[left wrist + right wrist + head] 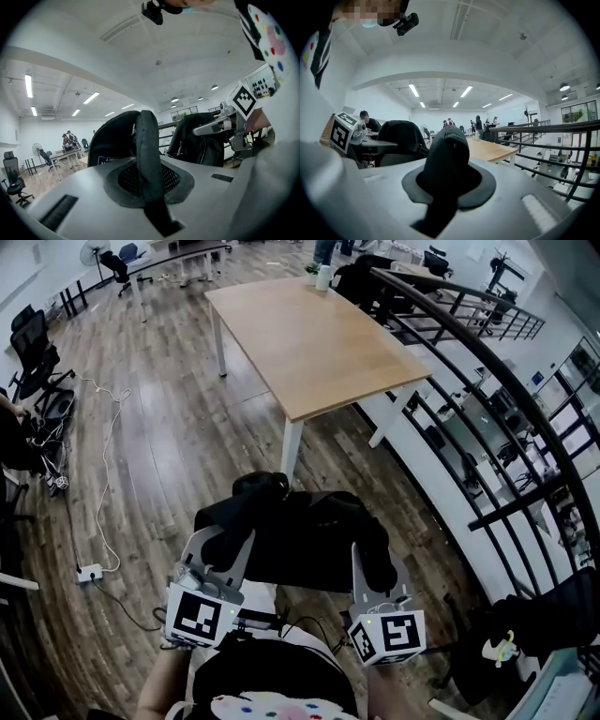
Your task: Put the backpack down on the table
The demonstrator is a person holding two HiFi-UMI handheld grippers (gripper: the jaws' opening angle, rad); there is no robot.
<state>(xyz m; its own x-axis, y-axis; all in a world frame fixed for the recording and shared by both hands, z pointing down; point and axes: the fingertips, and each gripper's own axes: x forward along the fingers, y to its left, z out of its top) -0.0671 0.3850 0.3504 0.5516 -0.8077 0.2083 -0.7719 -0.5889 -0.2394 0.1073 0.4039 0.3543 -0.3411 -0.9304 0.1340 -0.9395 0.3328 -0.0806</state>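
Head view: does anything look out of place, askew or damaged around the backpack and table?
Nothing damaged or spilled. The black fabric backpack hangs slumped between the left gripper and right gripper, both shut on it, short of the light wooden table. One oddity: a white power strip with its cable trailing across the floor.

Left gripper [223, 538], right gripper [377, 559], side by side, fingers [359, 566] clamped

A black railing [511, 382], office chairs [28, 348] and a white power strip [90, 572] on wood flooring [169, 437].
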